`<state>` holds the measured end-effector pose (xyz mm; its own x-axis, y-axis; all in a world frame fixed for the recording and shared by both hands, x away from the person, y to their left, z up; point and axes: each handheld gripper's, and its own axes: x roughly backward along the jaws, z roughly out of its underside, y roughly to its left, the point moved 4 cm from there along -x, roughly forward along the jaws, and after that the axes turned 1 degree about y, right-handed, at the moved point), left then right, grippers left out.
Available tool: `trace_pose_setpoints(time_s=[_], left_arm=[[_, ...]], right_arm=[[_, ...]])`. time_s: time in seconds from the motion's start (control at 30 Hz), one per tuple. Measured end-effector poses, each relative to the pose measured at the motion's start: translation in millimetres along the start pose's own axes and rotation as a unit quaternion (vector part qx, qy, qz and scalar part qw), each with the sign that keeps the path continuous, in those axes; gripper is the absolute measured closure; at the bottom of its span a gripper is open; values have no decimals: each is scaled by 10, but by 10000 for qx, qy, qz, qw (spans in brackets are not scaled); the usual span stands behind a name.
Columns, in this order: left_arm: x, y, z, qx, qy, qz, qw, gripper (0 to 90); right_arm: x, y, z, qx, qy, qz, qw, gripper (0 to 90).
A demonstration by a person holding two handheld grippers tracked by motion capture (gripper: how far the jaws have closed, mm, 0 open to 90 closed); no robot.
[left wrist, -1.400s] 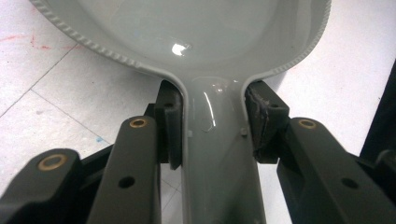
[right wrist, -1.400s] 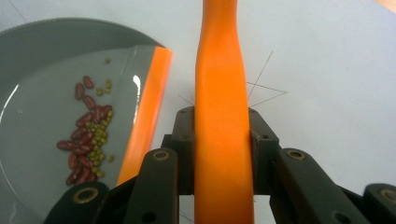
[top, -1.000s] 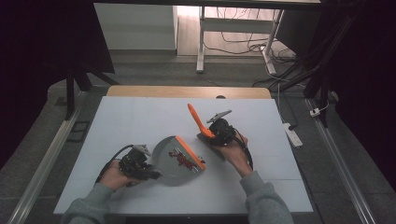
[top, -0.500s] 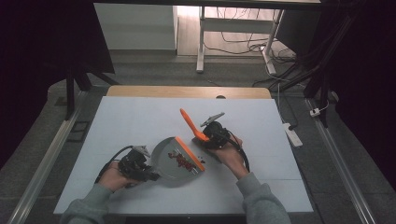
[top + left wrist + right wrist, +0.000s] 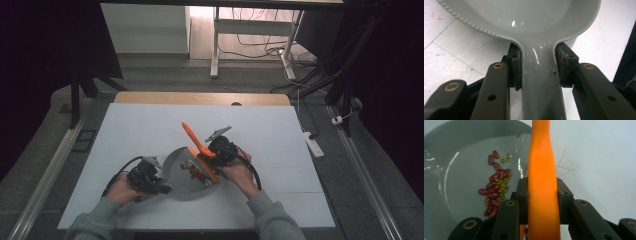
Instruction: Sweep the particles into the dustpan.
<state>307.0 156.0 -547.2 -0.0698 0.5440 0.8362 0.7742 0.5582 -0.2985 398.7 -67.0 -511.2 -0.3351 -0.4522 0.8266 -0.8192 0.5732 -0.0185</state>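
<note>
A grey pan [image 5: 174,161] sits on the white table near its front edge. In the left gripper view its handle [image 5: 540,85] runs between my left gripper's [image 5: 537,66] jaws, whose pads [image 5: 515,66] press on both sides. Red and green beans [image 5: 192,172] lie in the pan [image 5: 461,165], with the heap of beans [image 5: 495,191] to the left of my right gripper [image 5: 541,192]. That gripper is shut on an orange spatula [image 5: 541,170]. From above, the spatula [image 5: 192,136] slants up to the left, and its flat lower end reaches over the pan's right side beside the right gripper [image 5: 212,150]. The left gripper [image 5: 159,188] is at the pan's left.
The white tabletop [image 5: 280,135] stretches bare to the right and towards the far wooden edge [image 5: 200,98]. A white power strip [image 5: 311,142] lies on the floor to the right of the table. Metal rails run along both sides.
My right gripper has carried the spatula left and slightly nearer, bringing its flat end over the pan's right side. The left gripper and the pan have stayed where they were.
</note>
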Motion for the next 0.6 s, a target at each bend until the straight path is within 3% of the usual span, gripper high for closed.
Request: trace_pose_setpoints(time_s=[0.13,0.2,0.3,0.43,0.6], left_arm=[[-1,0,0,9,-6,1,10000,615],[-3,1,0,12,-11,1,10000,615],[-2,2,0,22,-20,1,10000,615],[-4,6,3,19,-19,8,10000,615],[-6,8,5,12,-11,14,10000,615]], right_arm=[[4,81,-57,-126,-200,-358,9991,704],[-10,146,-102,-73,-248,-501,9984,704],[-17,252,-188,-222,-438,-1005,9937,704],[43,255,-269,-69,-579,-783,9952,704],[130,91,-272,-79,-618,-323,9975,704]])
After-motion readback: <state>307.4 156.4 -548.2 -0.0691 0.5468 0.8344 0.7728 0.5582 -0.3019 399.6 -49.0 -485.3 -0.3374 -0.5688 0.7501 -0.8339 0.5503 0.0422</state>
